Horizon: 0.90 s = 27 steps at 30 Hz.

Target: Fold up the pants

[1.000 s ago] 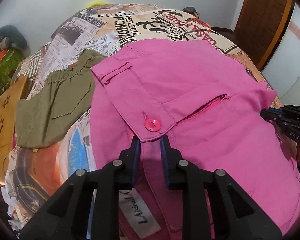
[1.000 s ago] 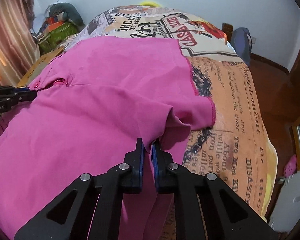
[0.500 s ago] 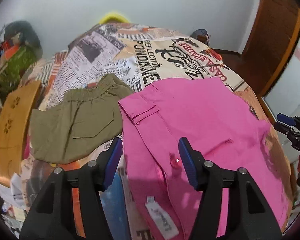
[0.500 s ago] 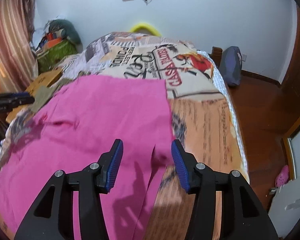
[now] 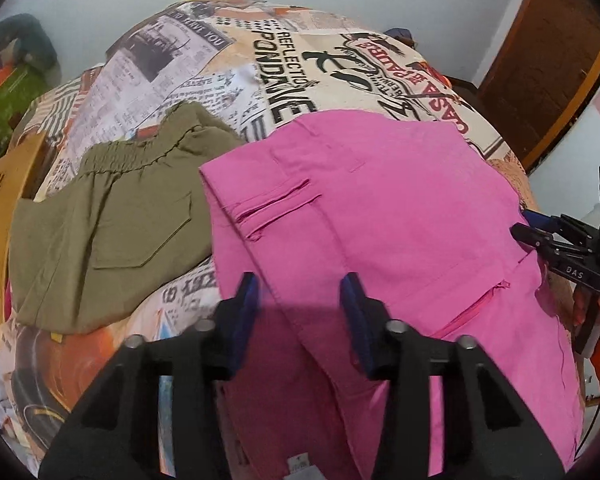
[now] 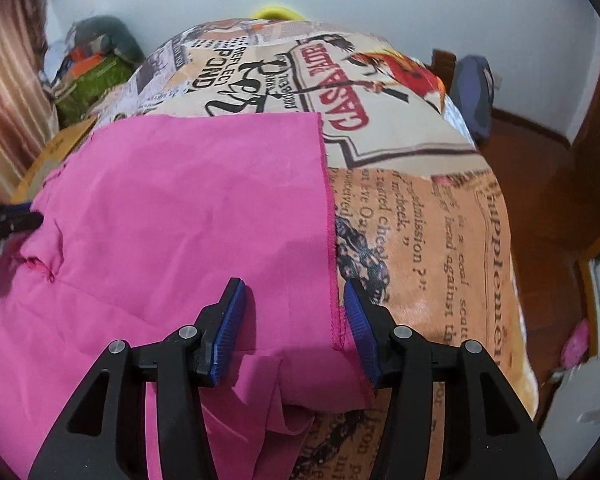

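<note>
Both claws released and closing, nothing pinched: we see left gripper (image 5: 300, 312) and right gripper (image 6: 294, 316) hovering over the pink pants (image 5: 380, 220), spread mid-frame on the printed bedspread (image 6: 428, 232). Only the left view shows olive shorts (image 5: 100, 224), center left.

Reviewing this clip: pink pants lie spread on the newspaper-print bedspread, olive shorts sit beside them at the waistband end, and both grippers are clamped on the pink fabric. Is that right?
Not quite. Neither the left gripper nor the right gripper is clamped: both wrist views show blue pads standing apart above the pink pants, closing but pinching nothing. The olive shorts do lie beside the waistband end on the bedspread.
</note>
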Each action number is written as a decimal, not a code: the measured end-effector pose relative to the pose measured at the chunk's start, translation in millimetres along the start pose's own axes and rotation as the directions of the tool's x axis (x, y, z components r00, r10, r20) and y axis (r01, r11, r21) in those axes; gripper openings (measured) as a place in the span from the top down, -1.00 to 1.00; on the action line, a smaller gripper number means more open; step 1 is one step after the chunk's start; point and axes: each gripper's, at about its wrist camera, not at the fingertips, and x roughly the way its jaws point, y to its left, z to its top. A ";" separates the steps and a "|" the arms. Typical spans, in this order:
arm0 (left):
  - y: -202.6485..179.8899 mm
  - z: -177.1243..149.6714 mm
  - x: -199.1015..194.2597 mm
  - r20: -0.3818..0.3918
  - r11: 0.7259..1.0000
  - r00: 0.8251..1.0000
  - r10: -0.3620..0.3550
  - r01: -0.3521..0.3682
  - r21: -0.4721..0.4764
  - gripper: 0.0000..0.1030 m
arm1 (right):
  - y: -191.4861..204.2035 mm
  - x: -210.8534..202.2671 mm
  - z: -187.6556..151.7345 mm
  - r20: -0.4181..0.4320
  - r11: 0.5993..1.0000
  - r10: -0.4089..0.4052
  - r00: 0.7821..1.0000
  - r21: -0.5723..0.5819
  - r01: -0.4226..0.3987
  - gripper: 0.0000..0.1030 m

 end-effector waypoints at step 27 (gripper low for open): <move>42.2 42.1 -50.7 0.139 0.993 0.984 0.109 -0.100 -0.070 -0.28 | 2.9 -50.7 57.4 0.102 1.000 -0.002 0.995 -0.006 0.003 -0.04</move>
